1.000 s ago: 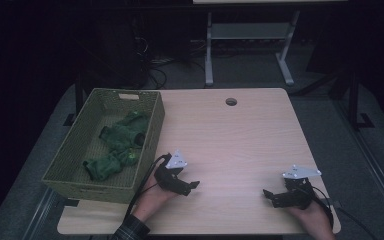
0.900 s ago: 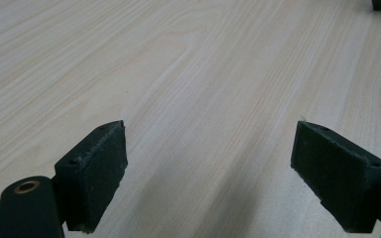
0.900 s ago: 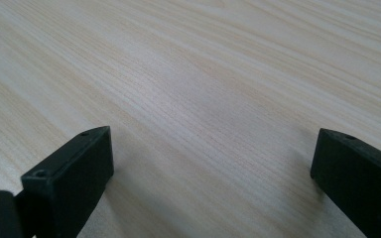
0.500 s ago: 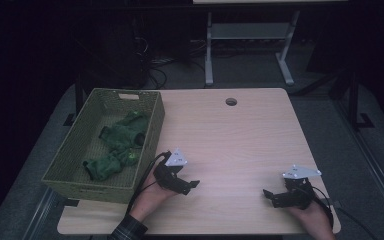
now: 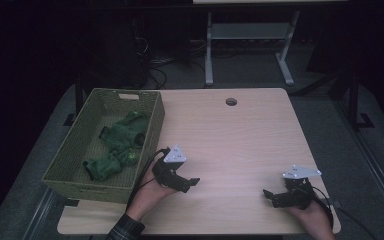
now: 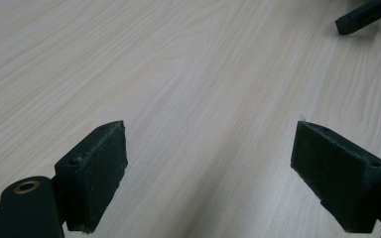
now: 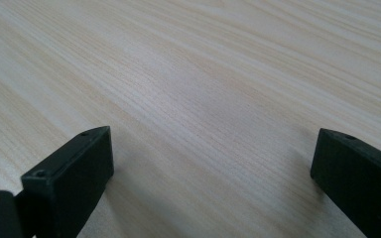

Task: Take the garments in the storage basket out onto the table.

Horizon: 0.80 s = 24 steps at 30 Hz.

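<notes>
Hand-held grippers, left (image 5: pixel 189 183) and right (image 5: pixel 271 196), are resting wide open and empty on the worktop (image 5: pixel 240 135), barely moving since before, green cloths (image 5: pixel 117 145) waiting in basket (image 5: pixel 70 150).

Both hands come in low from the near edge, the left gripper (image 5: pixel 189 183) held near the middle with its jaws spread wide and pointing right, the right gripper (image 5: pixel 271 196) well apart to the right, jaws equally wide and pointing left.
</notes>
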Each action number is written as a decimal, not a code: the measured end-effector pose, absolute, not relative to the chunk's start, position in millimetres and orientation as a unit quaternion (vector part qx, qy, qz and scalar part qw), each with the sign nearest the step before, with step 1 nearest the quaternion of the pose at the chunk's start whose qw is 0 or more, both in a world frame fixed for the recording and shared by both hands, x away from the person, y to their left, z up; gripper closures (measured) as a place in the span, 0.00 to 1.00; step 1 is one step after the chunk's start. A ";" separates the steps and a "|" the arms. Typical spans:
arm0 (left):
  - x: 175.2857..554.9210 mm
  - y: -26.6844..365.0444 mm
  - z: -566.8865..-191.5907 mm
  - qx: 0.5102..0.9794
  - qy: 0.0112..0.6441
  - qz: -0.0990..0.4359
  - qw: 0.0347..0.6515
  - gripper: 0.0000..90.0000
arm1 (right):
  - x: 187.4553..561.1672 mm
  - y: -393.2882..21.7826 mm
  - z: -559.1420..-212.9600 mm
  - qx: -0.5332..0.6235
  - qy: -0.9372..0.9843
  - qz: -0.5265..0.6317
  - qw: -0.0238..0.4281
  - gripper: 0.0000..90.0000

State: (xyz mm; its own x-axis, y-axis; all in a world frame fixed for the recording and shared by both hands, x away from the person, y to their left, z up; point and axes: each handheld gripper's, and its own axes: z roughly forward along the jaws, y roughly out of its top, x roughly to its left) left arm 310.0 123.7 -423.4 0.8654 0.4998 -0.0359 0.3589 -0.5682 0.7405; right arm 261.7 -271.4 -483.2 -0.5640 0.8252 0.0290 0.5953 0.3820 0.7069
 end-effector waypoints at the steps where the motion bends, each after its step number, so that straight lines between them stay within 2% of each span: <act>1: 310.1 123.9 -422.3 0.881 0.243 0.090 0.395 0.15 | 261.7 -271.4 -483.2 0.436 0.814 0.345 0.167 0.03; 24: 312.7 125.2 -391.7 0.877 0.244 0.081 0.407 0.15 | 261.6 -271.4 -483.2 0.436 0.814 0.345 0.167 0.03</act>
